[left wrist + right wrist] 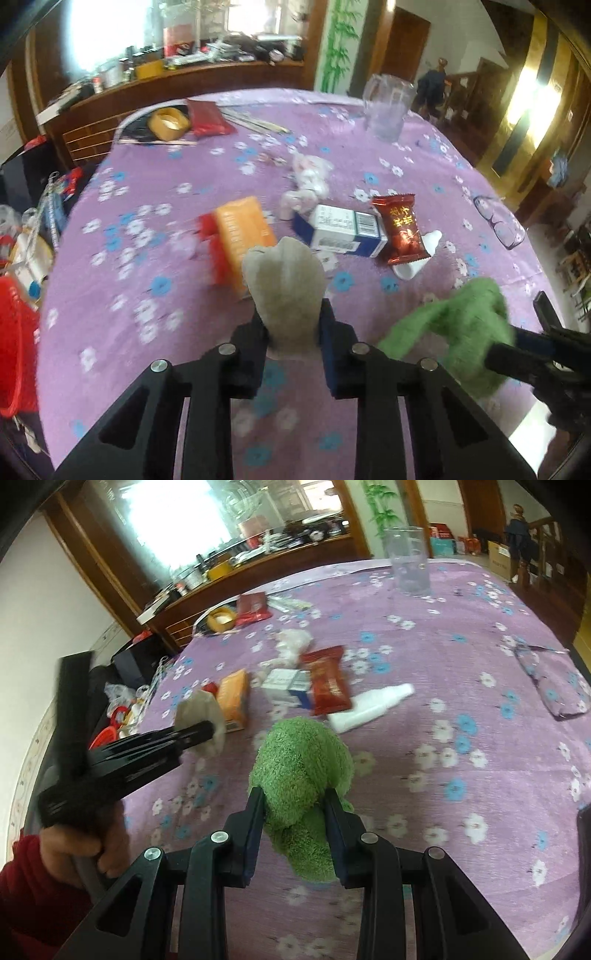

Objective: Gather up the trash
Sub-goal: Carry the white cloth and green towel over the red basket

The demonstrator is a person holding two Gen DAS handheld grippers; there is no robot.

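My left gripper (293,314) is shut on a beige cloth (284,273) that stands up between its fingers. Just right of it, my right gripper (295,801) is shut on a fluffy green cloth (303,764). Both hover low over the purple flowered tablecloth (461,738). Beyond them lies a cluster of litter: an orange box (240,236), a white and blue box (343,229), a red-brown snack wrapper (400,229), a white bottle (369,705) on its side, and crumpled clear plastic (310,177). A hand (74,849) in a red sleeve grips the left tool.
A clear jug (386,107) stands at the far edge. Glasses (498,221) lie at the right, a tape roll (168,123) and red packet (208,118) at the far left. A red basket (14,347) sits off the table's left edge. A cluttered wooden sideboard stands behind.
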